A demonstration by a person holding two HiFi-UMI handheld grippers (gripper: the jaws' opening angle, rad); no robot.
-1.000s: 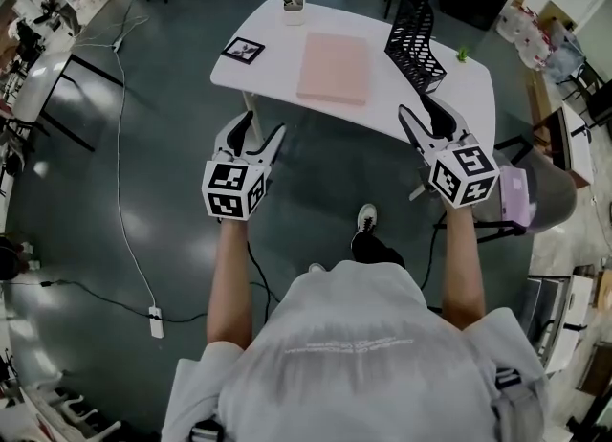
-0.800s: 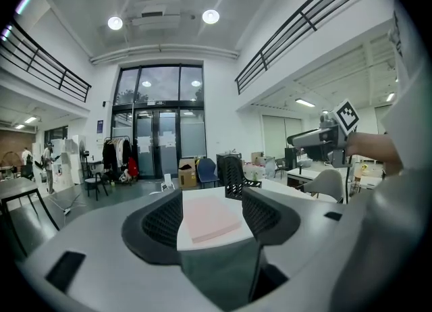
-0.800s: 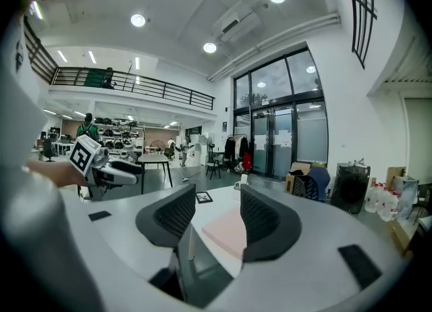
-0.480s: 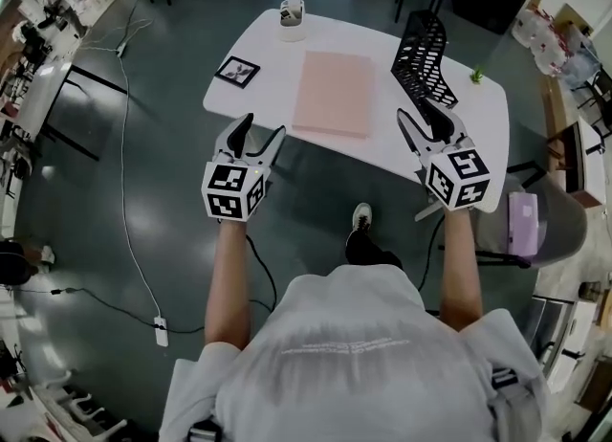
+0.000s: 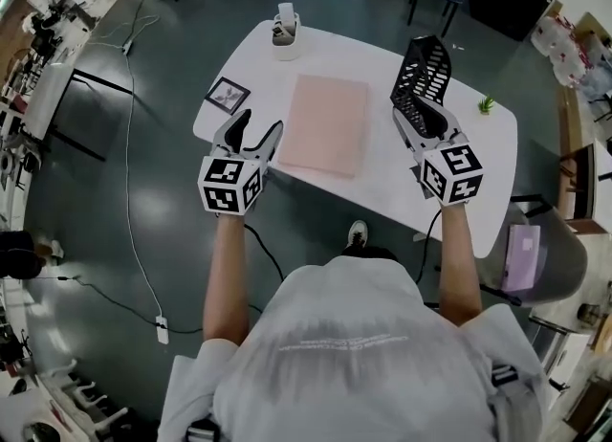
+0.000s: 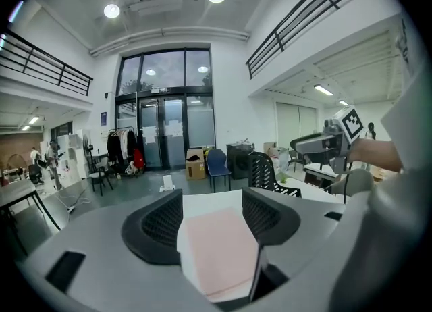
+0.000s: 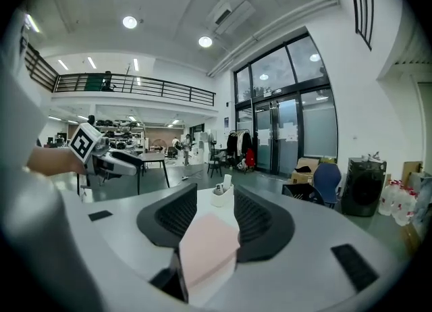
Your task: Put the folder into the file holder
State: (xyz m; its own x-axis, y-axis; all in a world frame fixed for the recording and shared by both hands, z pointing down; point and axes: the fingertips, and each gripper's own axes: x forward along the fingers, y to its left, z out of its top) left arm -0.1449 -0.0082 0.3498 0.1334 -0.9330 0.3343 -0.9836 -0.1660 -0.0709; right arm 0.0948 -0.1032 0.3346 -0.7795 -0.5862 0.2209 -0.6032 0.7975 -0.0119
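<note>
In the head view the right gripper (image 5: 415, 114) covers the near foot of the black mesh file holder (image 5: 422, 62). What stands in the white cup (image 5: 284, 30) is too small to tell, as are the print on the square card (image 5: 228, 95) and the little green thing (image 5: 487, 103). In both gripper views the housing below the jaws hides the near end of the pink folder (image 6: 219, 250).

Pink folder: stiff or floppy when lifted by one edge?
The pink folder lies thin and flat on the white table, so it probably sags if lifted by one edge. It looks light for its area, and likely slides rather than tips when pushed. Its edges sit flush, so getting under one may be awkward.
</note>
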